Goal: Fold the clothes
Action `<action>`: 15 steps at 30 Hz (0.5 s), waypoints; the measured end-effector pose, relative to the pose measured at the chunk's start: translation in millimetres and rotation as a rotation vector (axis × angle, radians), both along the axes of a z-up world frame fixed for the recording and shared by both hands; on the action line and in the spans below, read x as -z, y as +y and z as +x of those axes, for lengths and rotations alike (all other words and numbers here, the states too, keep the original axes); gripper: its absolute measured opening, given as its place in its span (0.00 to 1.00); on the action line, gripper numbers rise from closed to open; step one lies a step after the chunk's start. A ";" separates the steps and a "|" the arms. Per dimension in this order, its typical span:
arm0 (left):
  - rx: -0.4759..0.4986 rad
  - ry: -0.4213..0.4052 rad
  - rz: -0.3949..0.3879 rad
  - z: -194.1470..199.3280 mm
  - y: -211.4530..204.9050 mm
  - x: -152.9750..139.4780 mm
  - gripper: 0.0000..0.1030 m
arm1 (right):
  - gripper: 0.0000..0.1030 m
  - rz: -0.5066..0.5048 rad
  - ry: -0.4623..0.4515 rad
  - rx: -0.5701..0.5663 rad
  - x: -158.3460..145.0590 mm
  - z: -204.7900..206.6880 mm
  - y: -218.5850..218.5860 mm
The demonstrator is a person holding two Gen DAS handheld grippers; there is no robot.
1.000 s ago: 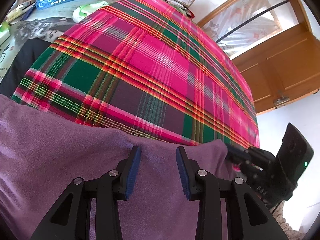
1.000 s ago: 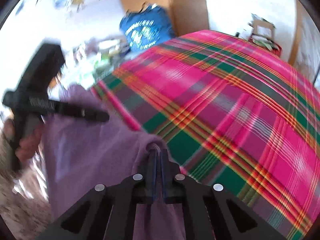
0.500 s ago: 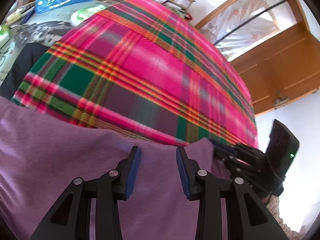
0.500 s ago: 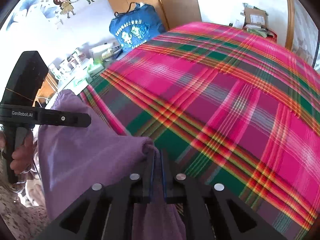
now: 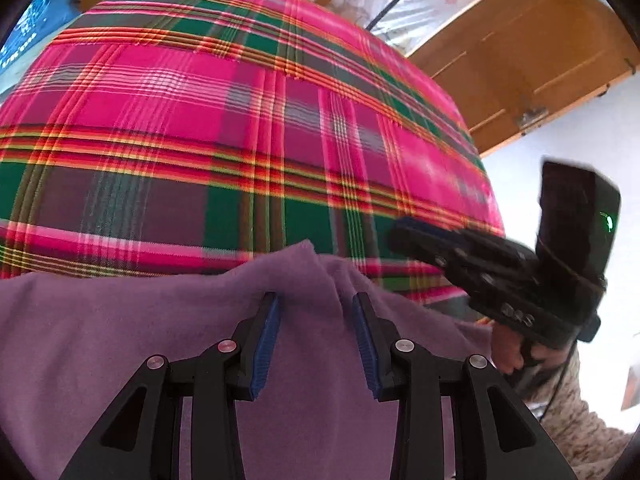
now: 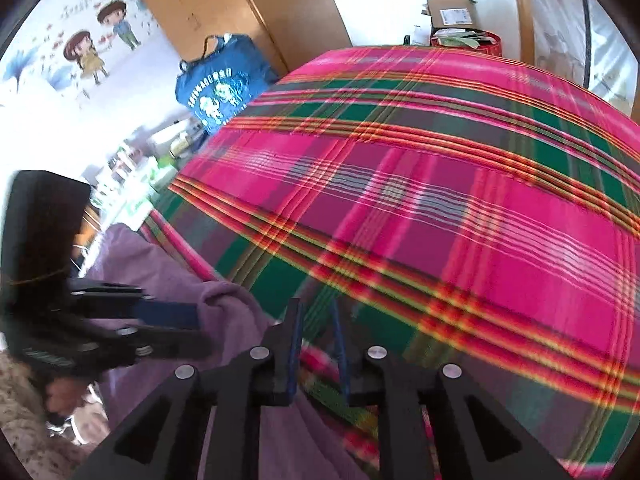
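My left gripper (image 5: pixel 316 312) hangs over a purple garment (image 5: pixel 120 340) with its jaws about half apart; a raised fold of the cloth lies between the 2 blue pads (image 5: pixel 266 332), which do not press it. My right gripper (image 6: pixel 316 320) stands just right of the garment's bunched edge (image 6: pixel 228 304); its jaws are narrow and opening, with nothing between them. The garment lies at the near edge of a plaid blanket (image 6: pixel 440 184) that stretches ahead of both grippers. A blue bag (image 6: pixel 218 88) stands far ahead to the left.
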State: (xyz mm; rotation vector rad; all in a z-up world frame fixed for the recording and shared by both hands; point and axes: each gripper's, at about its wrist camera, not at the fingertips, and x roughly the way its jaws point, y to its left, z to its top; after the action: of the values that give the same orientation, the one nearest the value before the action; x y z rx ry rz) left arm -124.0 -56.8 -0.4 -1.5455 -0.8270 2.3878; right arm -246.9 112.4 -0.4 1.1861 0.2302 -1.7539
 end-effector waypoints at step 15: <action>-0.058 -0.004 0.054 -4.2 -12.0 1.2 0.37 | 0.16 0.027 0.038 0.113 -14.9 43.0 118.4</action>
State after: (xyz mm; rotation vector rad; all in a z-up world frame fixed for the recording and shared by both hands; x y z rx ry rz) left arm -128.2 -68.8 -1.7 -1.5275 -0.9416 2.3825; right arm -204.0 230.8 14.5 1.2062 0.2132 -1.8775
